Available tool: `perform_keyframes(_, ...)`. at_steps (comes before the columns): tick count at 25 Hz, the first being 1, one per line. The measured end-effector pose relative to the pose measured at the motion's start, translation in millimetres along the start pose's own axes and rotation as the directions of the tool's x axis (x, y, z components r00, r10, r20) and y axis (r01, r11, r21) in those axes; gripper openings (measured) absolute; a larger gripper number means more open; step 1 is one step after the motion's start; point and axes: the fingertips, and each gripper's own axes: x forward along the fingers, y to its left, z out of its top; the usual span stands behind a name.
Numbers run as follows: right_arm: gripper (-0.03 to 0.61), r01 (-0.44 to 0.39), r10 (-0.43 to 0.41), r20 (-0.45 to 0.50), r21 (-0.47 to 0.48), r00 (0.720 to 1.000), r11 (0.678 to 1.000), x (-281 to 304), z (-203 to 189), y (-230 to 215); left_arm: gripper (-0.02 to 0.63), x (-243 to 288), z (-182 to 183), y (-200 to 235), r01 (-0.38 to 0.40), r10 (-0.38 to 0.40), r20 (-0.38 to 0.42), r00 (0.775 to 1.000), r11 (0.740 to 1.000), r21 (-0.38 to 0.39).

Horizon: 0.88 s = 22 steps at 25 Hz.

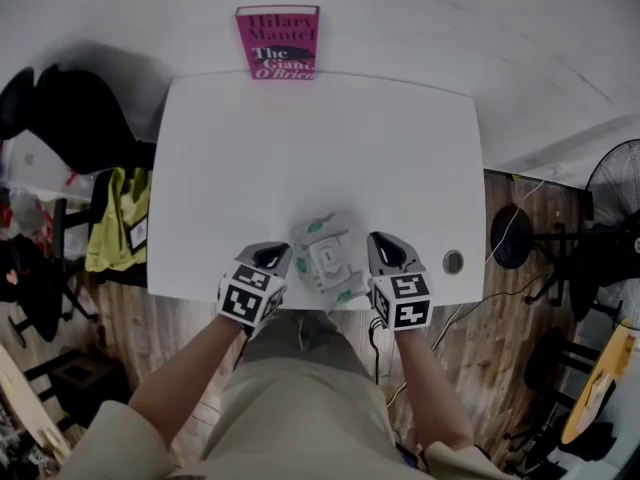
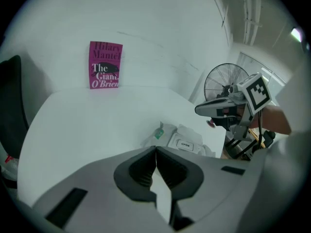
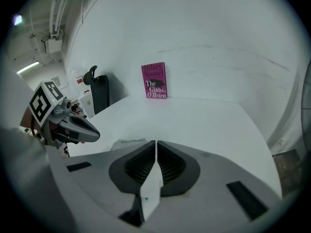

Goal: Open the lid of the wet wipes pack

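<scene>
The wet wipes pack (image 1: pixel 327 261) lies flat near the white table's (image 1: pixel 320 158) front edge, crinkly white with green marks. Its rectangular lid (image 2: pixel 184 143) carries an "OPEN" label and lies down flat. My left gripper (image 1: pixel 272 253) hovers just left of the pack, and its jaws (image 2: pixel 155 150) are shut with nothing between them. On the pack's other side, my right gripper (image 1: pixel 384 242) is also shut and empty (image 3: pixel 155 143). Only an edge of the pack (image 3: pixel 127 142) shows in the right gripper view. Each gripper appears in the other's view: the right gripper (image 2: pixel 221 108), the left gripper (image 3: pixel 73 125).
A pink book (image 1: pixel 278 41) stands against the wall at the table's far edge. A round cable hole (image 1: pixel 453 262) sits in the table to the right of my right gripper. A black chair (image 1: pixel 60 118) stands to the left, and a fan (image 1: pixel 615 183) to the right on the wooden floor.
</scene>
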Motion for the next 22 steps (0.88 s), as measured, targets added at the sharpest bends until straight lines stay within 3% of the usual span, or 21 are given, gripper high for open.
perform_keyframes(5, 0.034, -0.006, 0.008, 0.117, -0.017, 0.993, 1.000, -33.4, 54.4, 10.5, 0.021, -40.6, 41.8, 1.5, -0.026, 0.022, 0.088, 0.996, 0.998, 0.050)
perform_keyframes(10, 0.034, -0.016, 0.027, 0.251, -0.047, 0.968, 0.999, -78.6, 112.4, 26.7, 0.021, -88.2, 94.4, -2.4, -0.057, 0.039, 0.217, 0.976, 0.995, 0.078)
perform_keyframes(16, 0.034, -0.022, 0.056, 0.407, -0.088, 0.912, 0.996, -135.2, 173.6, 47.6, 0.021, -142.3, 153.6, -24.0, -0.101, 0.020, 0.363, 0.932, 0.973, 0.206)
perform_keyframes(22, 0.034, -0.017, 0.078, 0.509, -0.123, 0.857, 0.992, -186.9, 217.8, 67.9, 0.021, -194.7, 196.7, -46.8, -0.123, -0.017, 0.475, 0.880, 0.958, 0.261)
